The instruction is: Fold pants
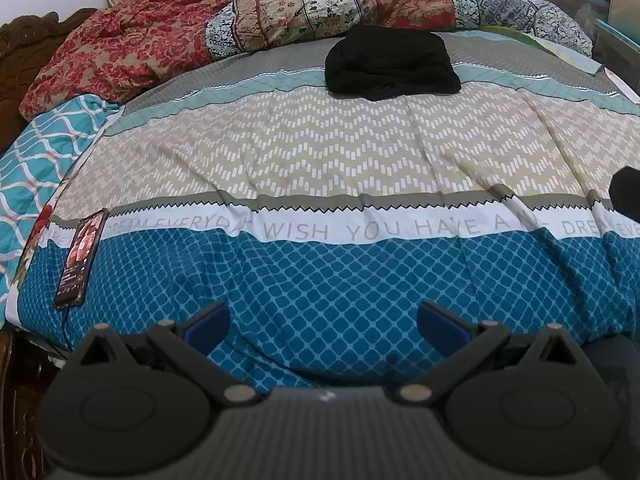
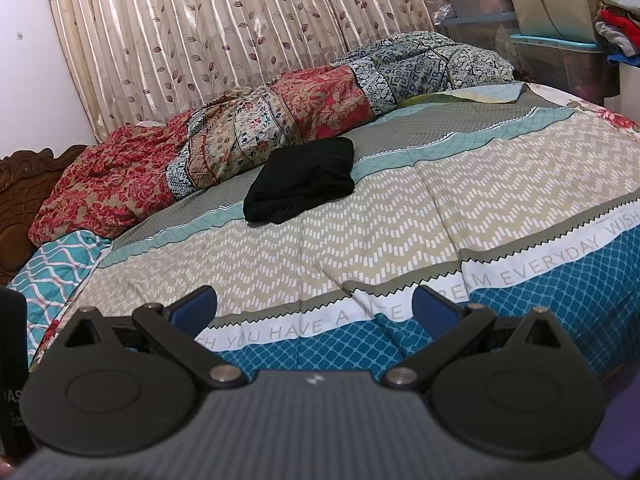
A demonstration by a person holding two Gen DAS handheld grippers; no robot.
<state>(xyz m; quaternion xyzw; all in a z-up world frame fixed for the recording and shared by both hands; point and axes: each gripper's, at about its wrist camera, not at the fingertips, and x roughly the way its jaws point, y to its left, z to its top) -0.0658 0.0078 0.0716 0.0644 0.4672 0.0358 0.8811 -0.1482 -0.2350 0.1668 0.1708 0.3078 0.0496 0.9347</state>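
Nearest to me, my left gripper (image 1: 323, 320) and right gripper (image 2: 314, 306) both hover over the near edge of the bed (image 1: 320, 272), each with its blue-padded jaws spread wide and holding nothing. A phone (image 1: 80, 258) lies near the bed's near left corner, its screen lit, though too blurred for me to read. Farther on, toward the far edge, the black pants (image 2: 302, 180) sit as a folded bundle just in front of a heap of crumpled patterned bedding (image 2: 248, 128), with curtains (image 2: 224, 28) behind.
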